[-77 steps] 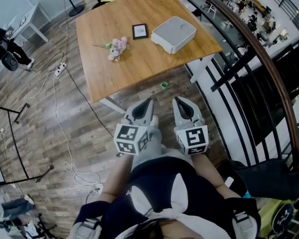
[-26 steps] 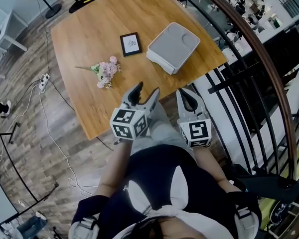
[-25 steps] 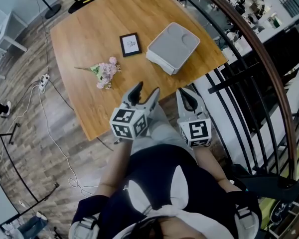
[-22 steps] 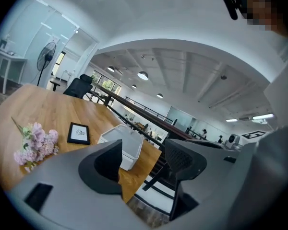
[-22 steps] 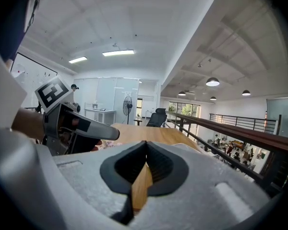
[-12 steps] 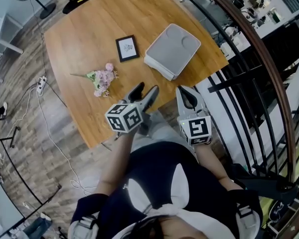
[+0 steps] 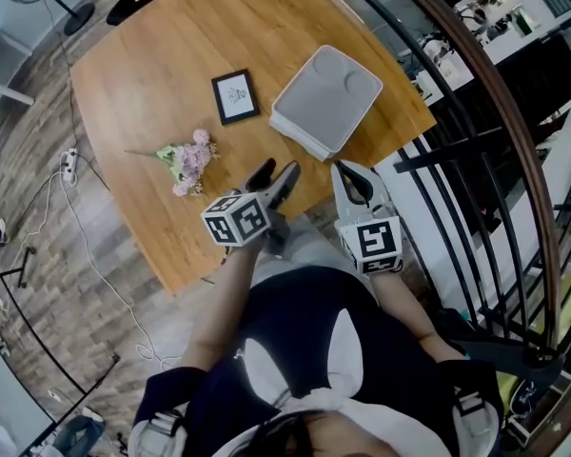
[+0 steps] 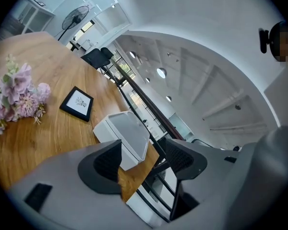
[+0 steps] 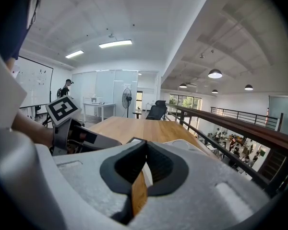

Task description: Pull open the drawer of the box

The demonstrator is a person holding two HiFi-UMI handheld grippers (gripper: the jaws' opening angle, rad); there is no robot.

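Observation:
The pale grey box [image 7: 325, 100] lies flat on the wooden table [image 7: 143, 74], near its right corner, with its near side facing me. In the left gripper view the box [image 8: 122, 138] shows between the jaws, some way ahead. My left gripper [image 7: 276, 172] hovers over the table's near edge, short of the box and rolled to one side. It is open; its jaws have just been opening, and nothing is between them. My right gripper [image 7: 348, 171] is shut and empty, beside the left one and just off the table's near corner. Neither gripper touches the box.
A small black picture frame [image 7: 235, 96] and a bunch of pink flowers [image 7: 183, 160] lie on the table left of the box. A dark railing [image 7: 485, 112] runs close along the right. Cables [image 7: 71, 227] trail on the wooden floor at the left.
Both grippers have moved forward toward the table and the box. The left gripper has rolled, so its marker cube now tilts, and it sits lower over the table edge.

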